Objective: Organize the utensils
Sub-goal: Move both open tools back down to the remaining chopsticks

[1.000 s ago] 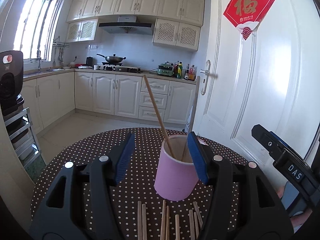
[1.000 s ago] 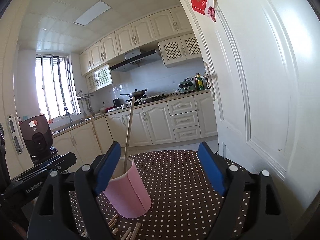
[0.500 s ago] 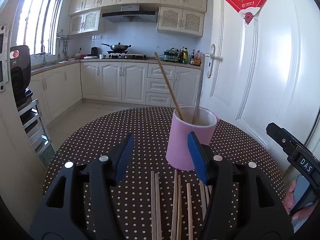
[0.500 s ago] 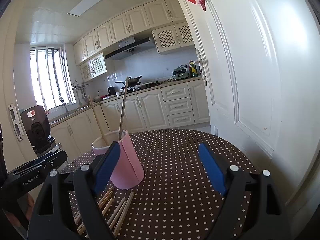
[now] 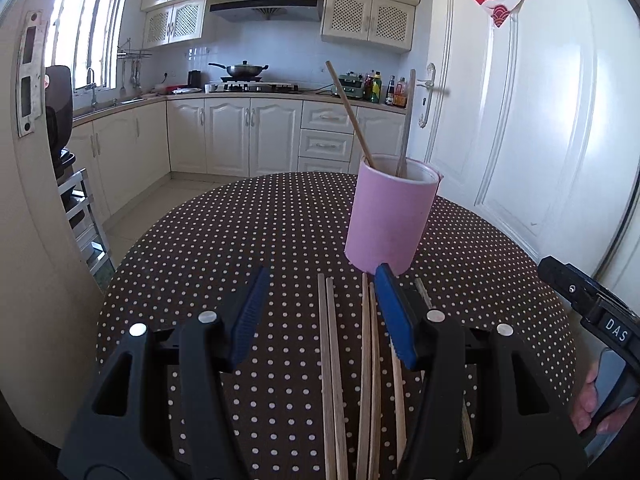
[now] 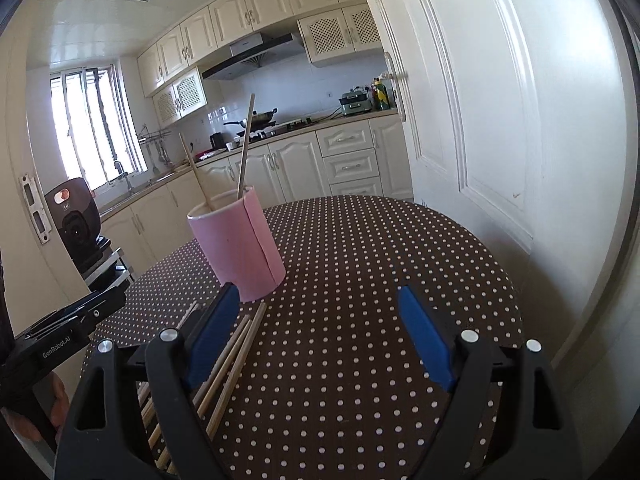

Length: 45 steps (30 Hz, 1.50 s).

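Observation:
A pink cup [image 5: 390, 216] stands on the round dotted table [image 5: 240, 248] with two wooden chopsticks [image 5: 350, 114] leaning in it. Several loose chopsticks [image 5: 330, 360] lie in a row in front of the cup. My left gripper [image 5: 322, 316] is open and empty, above those chopsticks, short of the cup. In the right wrist view the cup [image 6: 238, 240] is ahead to the left, with the loose chopsticks [image 6: 230, 356] under the left finger. My right gripper [image 6: 322, 336] is open and empty over bare tablecloth.
A white door [image 5: 540, 120] stands close behind the table at the right. Kitchen cabinets and a stove [image 5: 256, 88] line the far wall. A black camera on a rack [image 6: 76, 220] stands left of the table. The table edge [image 6: 516, 304] curves at the right.
Both grippers have pulled back and tilted down from the cup. The cup now sits farther ahead, and more of the loose chopsticks show beneath the left gripper. Both stayed open.

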Each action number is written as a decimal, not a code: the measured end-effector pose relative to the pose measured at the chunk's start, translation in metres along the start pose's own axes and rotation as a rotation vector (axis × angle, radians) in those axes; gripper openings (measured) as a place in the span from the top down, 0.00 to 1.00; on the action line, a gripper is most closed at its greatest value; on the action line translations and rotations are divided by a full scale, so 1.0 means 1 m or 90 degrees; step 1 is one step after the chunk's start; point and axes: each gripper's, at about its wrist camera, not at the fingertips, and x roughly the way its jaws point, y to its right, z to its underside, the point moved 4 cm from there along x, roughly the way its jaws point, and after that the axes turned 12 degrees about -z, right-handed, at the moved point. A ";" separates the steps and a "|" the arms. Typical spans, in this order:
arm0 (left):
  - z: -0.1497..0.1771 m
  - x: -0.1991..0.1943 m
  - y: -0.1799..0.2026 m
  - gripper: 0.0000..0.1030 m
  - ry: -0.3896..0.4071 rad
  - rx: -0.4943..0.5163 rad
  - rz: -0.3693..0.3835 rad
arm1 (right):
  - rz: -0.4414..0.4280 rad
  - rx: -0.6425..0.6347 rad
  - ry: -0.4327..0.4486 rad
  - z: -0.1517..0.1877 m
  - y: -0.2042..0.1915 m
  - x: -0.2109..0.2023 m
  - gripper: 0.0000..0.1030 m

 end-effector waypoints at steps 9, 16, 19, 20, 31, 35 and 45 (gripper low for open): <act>0.027 0.002 -0.006 0.46 -0.059 0.016 -0.004 | 0.008 0.029 -0.064 0.020 0.003 -0.003 0.24; 0.047 0.007 -0.012 0.46 -0.100 0.019 -0.001 | 0.025 0.039 -0.082 0.033 -0.003 -0.002 0.24; 0.056 0.007 -0.015 0.46 -0.113 0.007 0.000 | 0.031 0.040 -0.097 0.037 -0.007 0.002 0.24; 0.057 0.007 -0.016 0.46 -0.116 0.006 -0.002 | 0.030 0.040 -0.104 0.037 -0.008 0.003 0.24; 0.061 0.014 -0.020 0.46 -0.141 -0.012 0.006 | 0.081 0.008 -0.171 0.042 -0.025 0.022 0.24; 0.058 0.018 -0.018 0.46 -0.147 -0.003 0.006 | 0.096 -0.007 -0.191 0.045 -0.031 0.030 0.24; 0.046 0.033 -0.013 0.46 -0.176 0.024 0.007 | 0.120 -0.035 -0.233 0.047 -0.039 0.042 0.24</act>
